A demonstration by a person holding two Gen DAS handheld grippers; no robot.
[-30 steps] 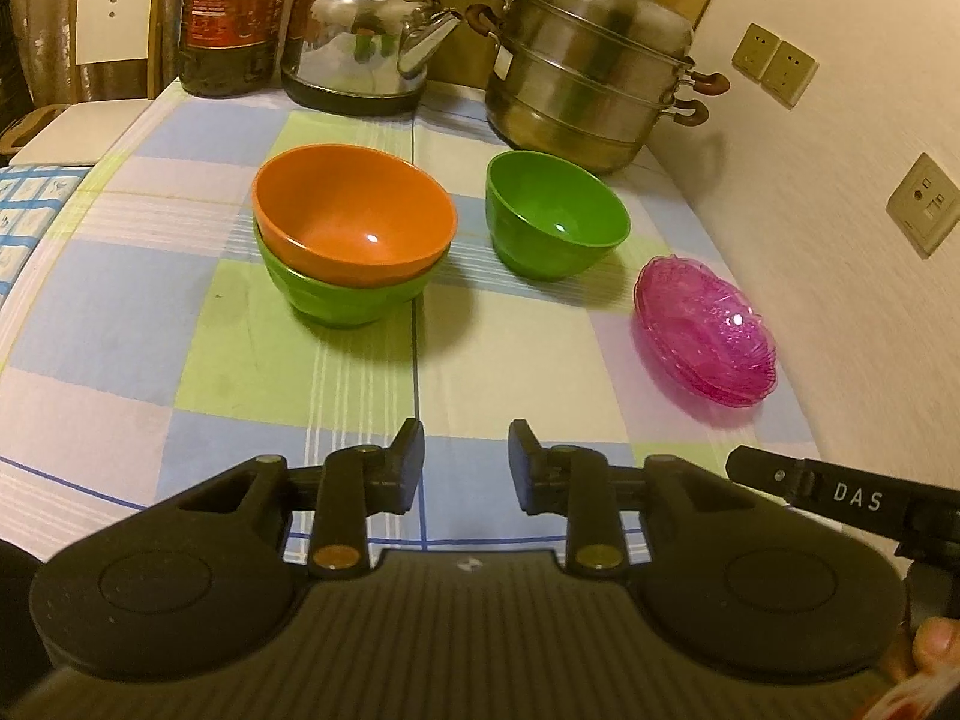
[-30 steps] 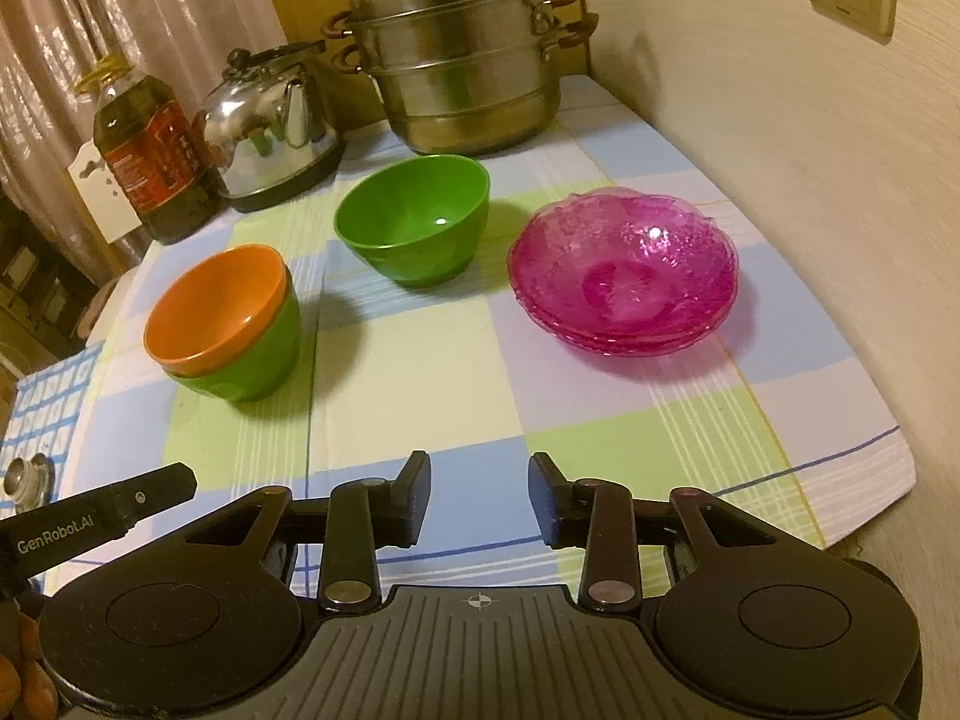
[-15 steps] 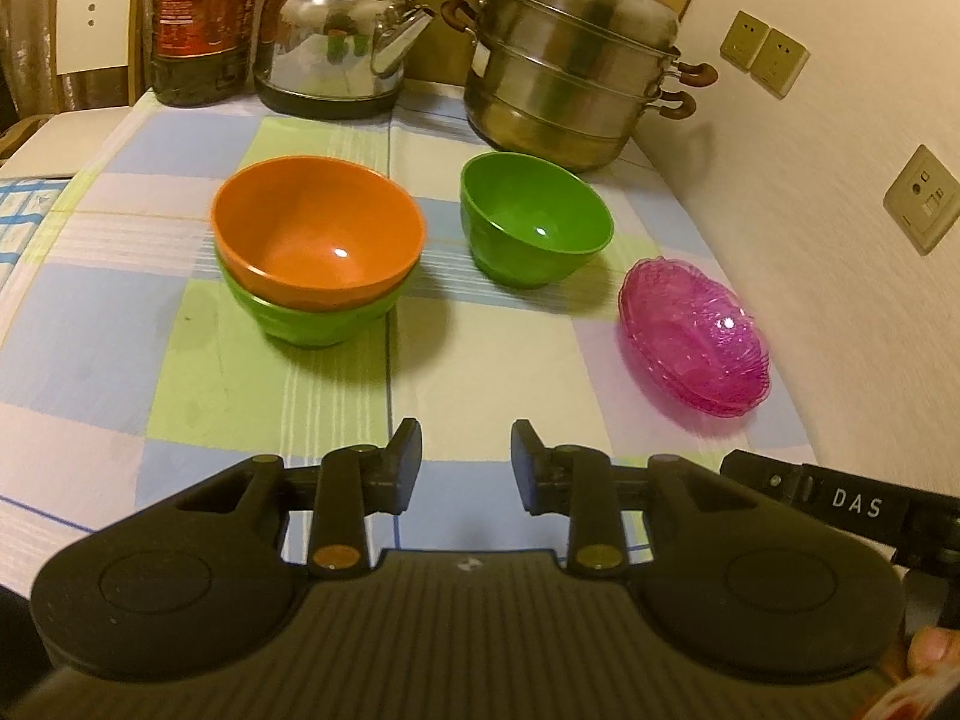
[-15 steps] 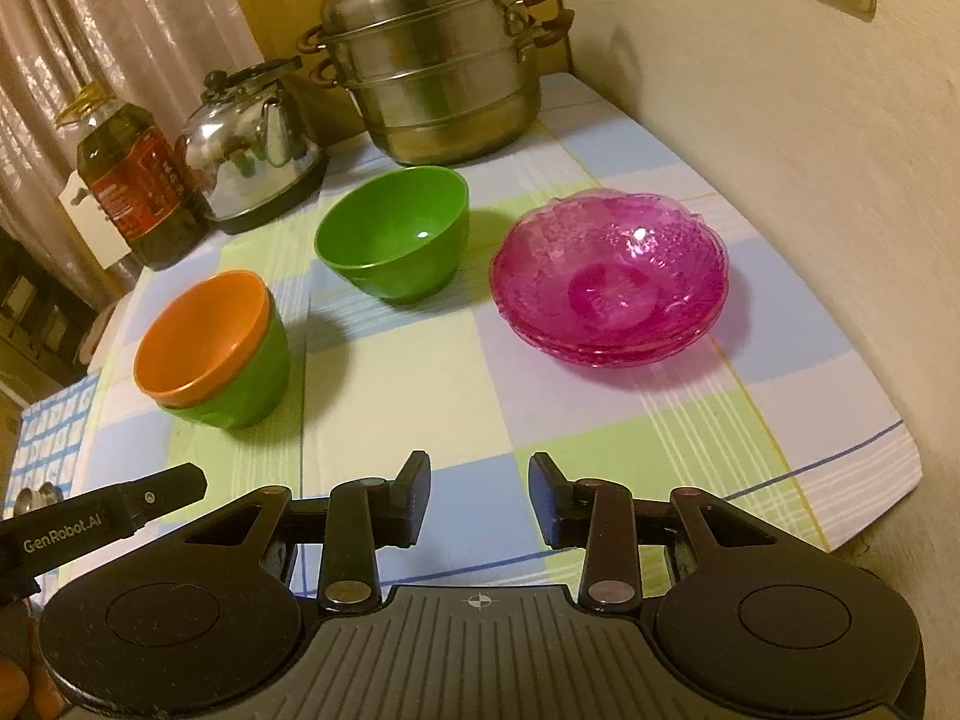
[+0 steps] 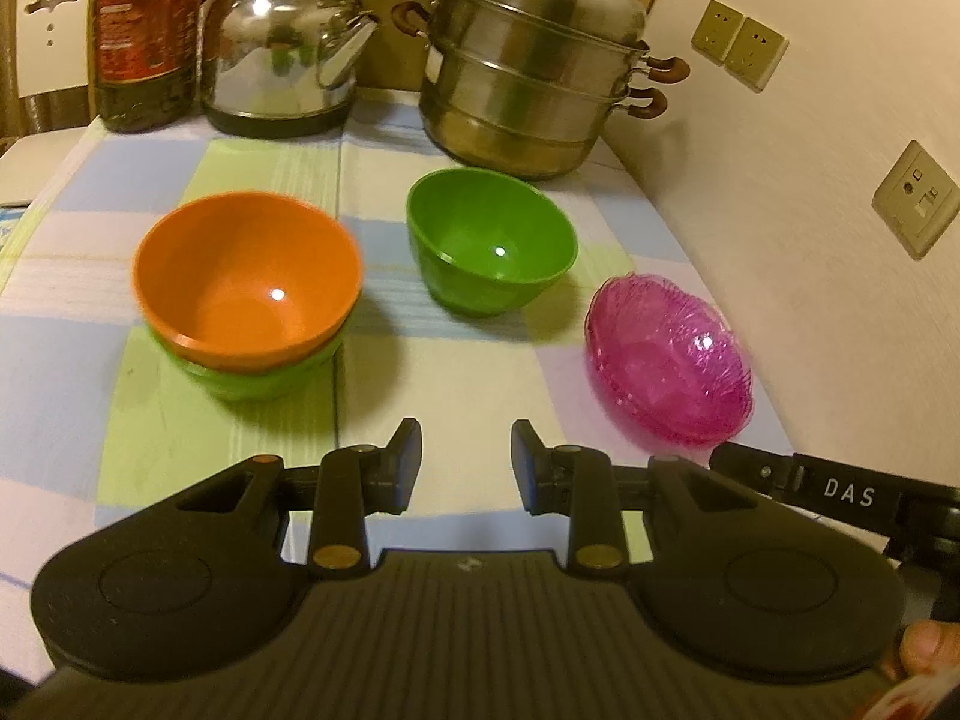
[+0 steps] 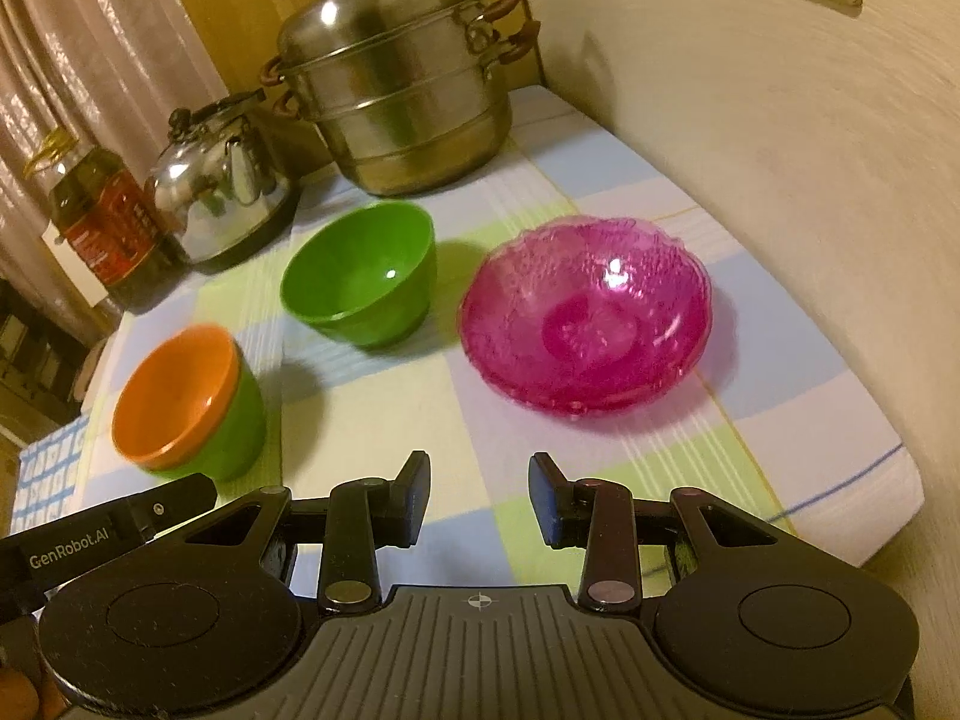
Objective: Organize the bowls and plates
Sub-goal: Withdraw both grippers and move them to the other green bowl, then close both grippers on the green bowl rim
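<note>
Checked tablecloth (image 5: 456,372) in pale blue, green and white squares, with everything sitting on it. On the left an orange bowl (image 5: 246,282) is nested inside a green one (image 5: 258,381) — only the lower bowl's rim and side stick out underneath. A second green bowl (image 5: 489,240) stands alone near the middle, well apart from the nested pair. Over by the wall there's a stack of pink glass plates (image 6: 585,315), see-through and patterned; from the right camera you can look down into the top one, and it looks like at least two or three edges, hard to count exactly.

At the back: a steel steamer pot (image 5: 528,66) with its lid on, a shiny kettle (image 5: 279,54) beside it, and a dark oil bottle (image 5: 144,30) with a red label at the far left.

Left gripper (image 5: 465,462) hangs above the near part of the cloth, jaws a modest gap apart with nothing between them. Right gripper (image 6: 479,495) is the same deal — narrow gap, empty, in front of the lone green bowl and the pink plates. Neither is touching any dish. A fingertip (image 5: 927,648) shows at the bottom right edge of the left view.
</note>
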